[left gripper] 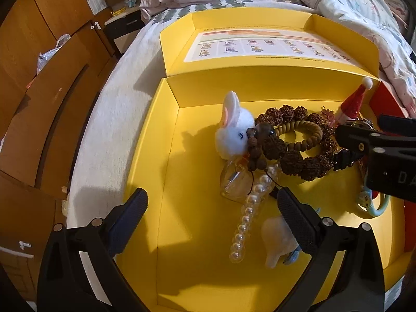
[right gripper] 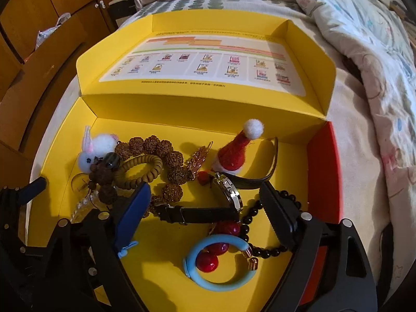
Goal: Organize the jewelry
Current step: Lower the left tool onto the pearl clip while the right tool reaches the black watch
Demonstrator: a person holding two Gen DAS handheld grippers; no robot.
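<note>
Knobbly brown bead bracelet (right gripper: 166, 161), fluffy rabbit (left gripper: 235, 132), possibly glassy pearl strand (left gripper: 247, 215).

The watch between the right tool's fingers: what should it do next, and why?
Probably ease the right tool down and close on the watch. Its jaws are open on either side of the black strap, nothing is held yet, and the watch lies tangled among beads in the yellow box.

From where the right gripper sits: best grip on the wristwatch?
Take the black strap just left of the wristwatch case, coming from above with the right gripper, whose open jaws already straddle it. The strap lies flat and thin on the yellow box floor; the case stands tilted on edge, rounded and shiny, likely to slip.
</note>
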